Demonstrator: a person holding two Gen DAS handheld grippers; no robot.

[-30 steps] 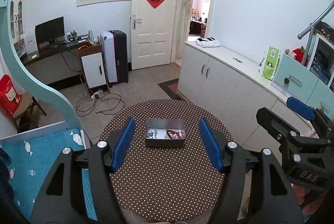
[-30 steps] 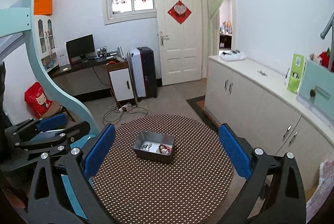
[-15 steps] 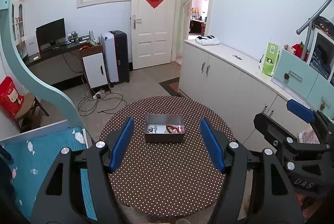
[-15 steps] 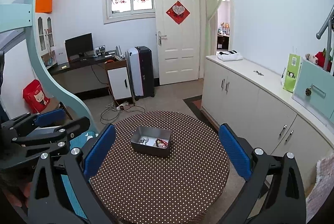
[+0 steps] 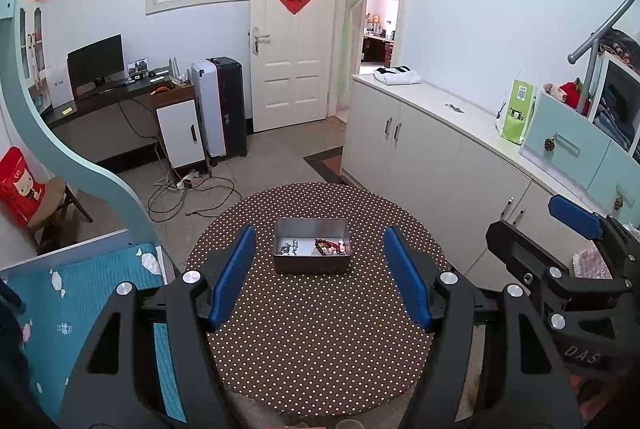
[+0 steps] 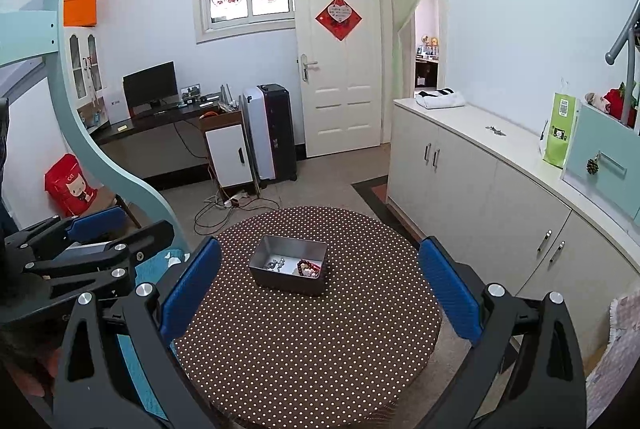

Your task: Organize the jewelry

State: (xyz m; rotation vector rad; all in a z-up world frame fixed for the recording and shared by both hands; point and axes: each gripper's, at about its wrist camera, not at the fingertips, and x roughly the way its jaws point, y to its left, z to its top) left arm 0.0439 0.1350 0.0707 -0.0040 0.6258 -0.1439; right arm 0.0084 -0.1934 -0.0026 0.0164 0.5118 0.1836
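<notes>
A grey metal tin (image 5: 311,263) (image 6: 286,279) stands near the middle of a round table with a brown dotted cloth (image 5: 320,341) (image 6: 304,349). Inside it lie silver pieces (image 5: 289,248) (image 6: 276,263) on the left and a red bead bracelet (image 5: 330,247) (image 6: 309,267) on the right. My left gripper (image 5: 318,233) hovers above the table's near side with its jaws opening, nothing between them. My right gripper (image 6: 320,243) hangs open and empty over the near edge. Each gripper shows at the side of the other's view: right (image 5: 548,229), left (image 6: 128,225).
White low cabinets (image 5: 440,157) run along the right, close to the table. A bed with a teal cover (image 5: 72,293) and its curved pale-blue frame (image 5: 60,133) border the left. Cables (image 5: 192,193) lie on the floor beyond, before a desk and a suitcase (image 5: 224,105).
Both views have drawn back slightly from the table, so the tin looks a little farther off. The left gripper's fingers stand slightly wider apart.
</notes>
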